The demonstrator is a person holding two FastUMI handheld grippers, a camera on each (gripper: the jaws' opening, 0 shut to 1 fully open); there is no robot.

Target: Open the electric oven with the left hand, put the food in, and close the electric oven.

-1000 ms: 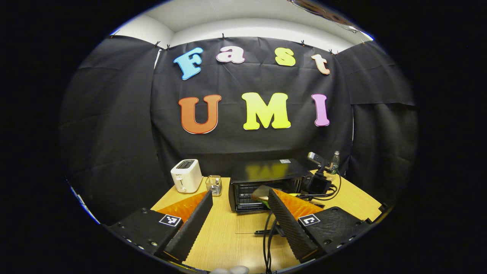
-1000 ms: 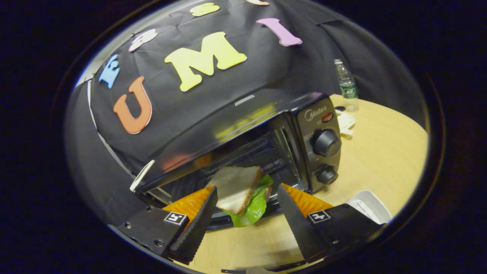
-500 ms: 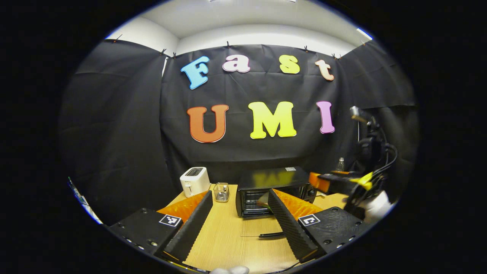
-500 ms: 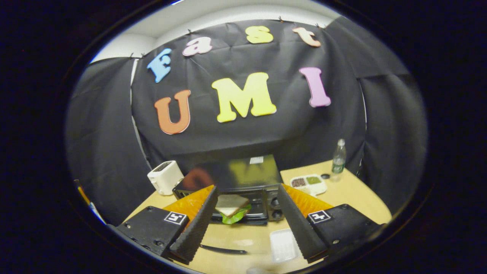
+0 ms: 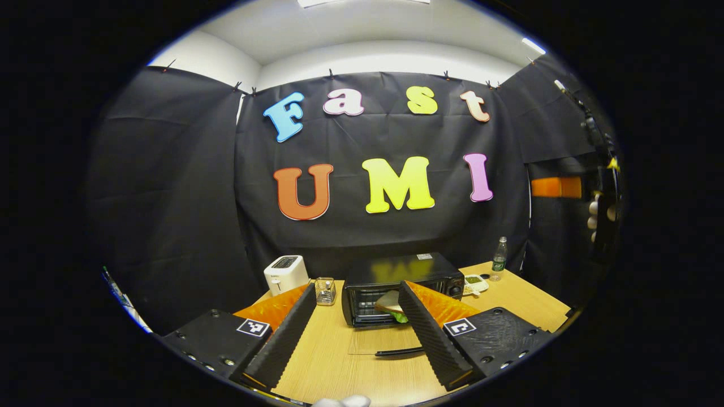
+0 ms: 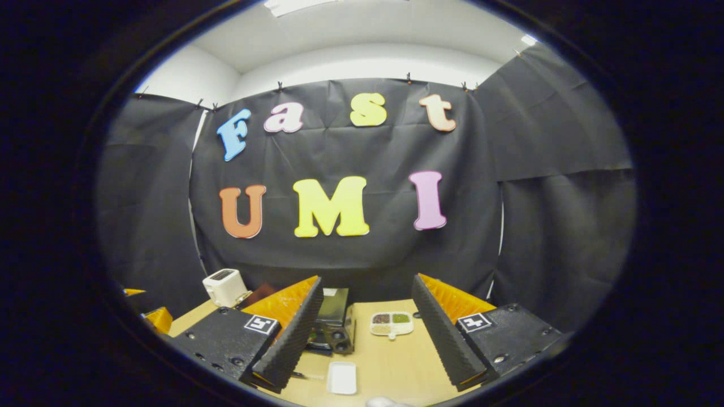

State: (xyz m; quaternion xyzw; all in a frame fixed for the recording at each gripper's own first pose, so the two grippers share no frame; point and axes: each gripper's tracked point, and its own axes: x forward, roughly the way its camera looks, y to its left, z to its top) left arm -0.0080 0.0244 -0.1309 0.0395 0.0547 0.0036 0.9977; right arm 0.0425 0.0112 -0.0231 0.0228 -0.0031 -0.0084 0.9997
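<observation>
Left gripper [image 5: 353,333]: jaws spread wide, nothing between them, held above the worktop [image 5: 339,362].

Right gripper [image 6: 366,328]: jaws likewise apart and empty, raised well clear.

Sandwich [image 5: 390,305]: we find it lying inside the electric oven [image 5: 401,280], bread over green lettuce.

Oven door [image 5: 384,345]: we see it folded down flat, its dark handle [image 5: 399,351] at the front edge. We judge it stiff, glassy, hinged; take hold at the handle.

Nearby: white toaster [image 5: 285,274], sectioned dish [image 6: 391,323], bottle [image 5: 498,259].
</observation>
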